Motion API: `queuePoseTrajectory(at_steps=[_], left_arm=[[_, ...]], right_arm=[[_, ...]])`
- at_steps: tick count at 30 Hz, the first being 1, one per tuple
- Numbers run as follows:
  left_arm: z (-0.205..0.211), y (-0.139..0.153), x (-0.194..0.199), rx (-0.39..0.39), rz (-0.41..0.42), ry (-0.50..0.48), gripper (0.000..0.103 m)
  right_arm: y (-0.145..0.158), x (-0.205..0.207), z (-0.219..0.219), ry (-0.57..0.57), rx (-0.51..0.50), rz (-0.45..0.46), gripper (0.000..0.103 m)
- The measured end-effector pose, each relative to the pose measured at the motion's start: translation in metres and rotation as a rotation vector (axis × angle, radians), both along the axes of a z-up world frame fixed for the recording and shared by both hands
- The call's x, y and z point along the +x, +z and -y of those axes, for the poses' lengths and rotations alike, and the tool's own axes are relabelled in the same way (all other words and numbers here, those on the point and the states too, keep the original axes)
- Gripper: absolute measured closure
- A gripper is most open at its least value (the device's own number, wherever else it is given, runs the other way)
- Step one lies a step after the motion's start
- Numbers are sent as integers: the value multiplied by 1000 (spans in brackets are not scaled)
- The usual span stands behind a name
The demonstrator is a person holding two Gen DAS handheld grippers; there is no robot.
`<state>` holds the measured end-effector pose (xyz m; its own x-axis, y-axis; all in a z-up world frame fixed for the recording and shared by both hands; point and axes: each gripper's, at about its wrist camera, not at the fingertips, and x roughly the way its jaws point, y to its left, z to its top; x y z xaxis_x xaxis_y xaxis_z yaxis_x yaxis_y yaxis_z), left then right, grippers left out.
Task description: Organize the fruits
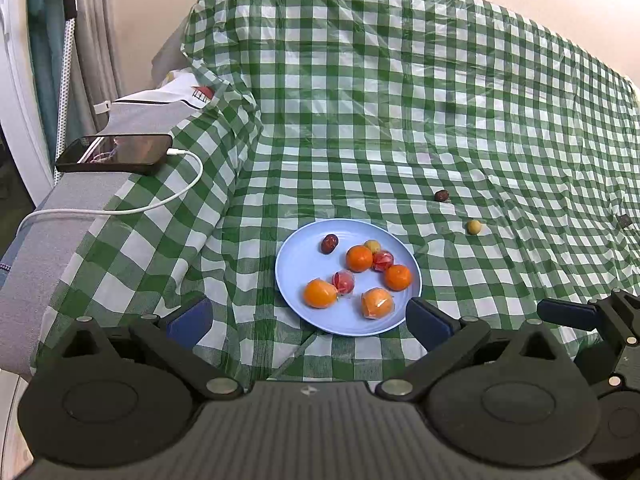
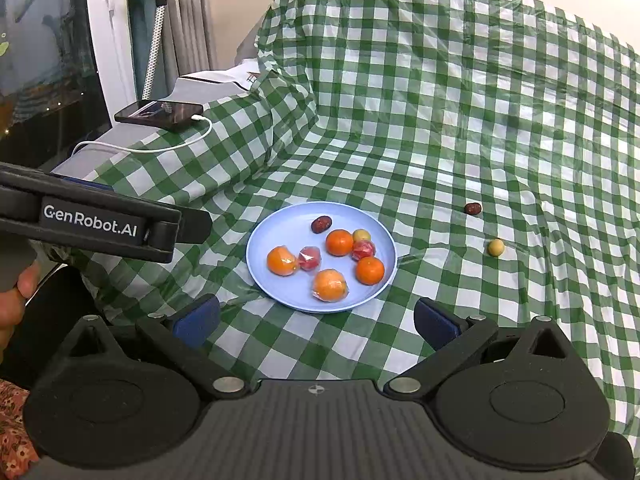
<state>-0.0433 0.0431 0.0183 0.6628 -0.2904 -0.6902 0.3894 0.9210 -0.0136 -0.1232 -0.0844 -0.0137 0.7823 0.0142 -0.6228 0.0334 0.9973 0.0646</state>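
pale blue plate of fruit, both grippers empty above it

green and white checked cloth [image 1: 360, 100] covers a soft seat and its backrest. on the seat sits a round pale blue plate [image 1: 298, 264]. on the plate lie four oranges, two of them in clear wrap; the nearest wrapped orange [image 1: 377, 302] is at the plate's front edge. two small red fruits in wrap lie among them, one red wrapped fruit [image 1: 343, 281] touching an orange. a dark red date [image 1: 329, 243] and a small yellow fruit [image 1: 372, 245] lie at the plate's far side.

off the plate, to its right on the cloth, lie a second dark date [image 2: 473, 208] and a yellow round fruit [image 2: 496, 247], near each other but apart.

left gripper [image 1: 308, 322] hovers low before the plate, its blue-padded jaws spread wide with nothing between them. right gripper [image 2: 316, 322] hovers likewise, jaws wide and empty, the plate just ahead. in the right view the left gripper's side shows at the left, held by a hand [image 2: 14, 300].

on the grey armrest at left lies a black phone [image 1: 116, 153], a white cable [image 1: 176, 196] plugged into it.
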Motion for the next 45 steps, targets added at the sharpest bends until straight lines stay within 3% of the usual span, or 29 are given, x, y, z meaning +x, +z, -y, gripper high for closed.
queuePoseTrajectory(at_steps=[45], left_arm=[[6,-13,18,26,-52,16,0]], right_arm=[[-16,20,8,-14,30,-59,1]])
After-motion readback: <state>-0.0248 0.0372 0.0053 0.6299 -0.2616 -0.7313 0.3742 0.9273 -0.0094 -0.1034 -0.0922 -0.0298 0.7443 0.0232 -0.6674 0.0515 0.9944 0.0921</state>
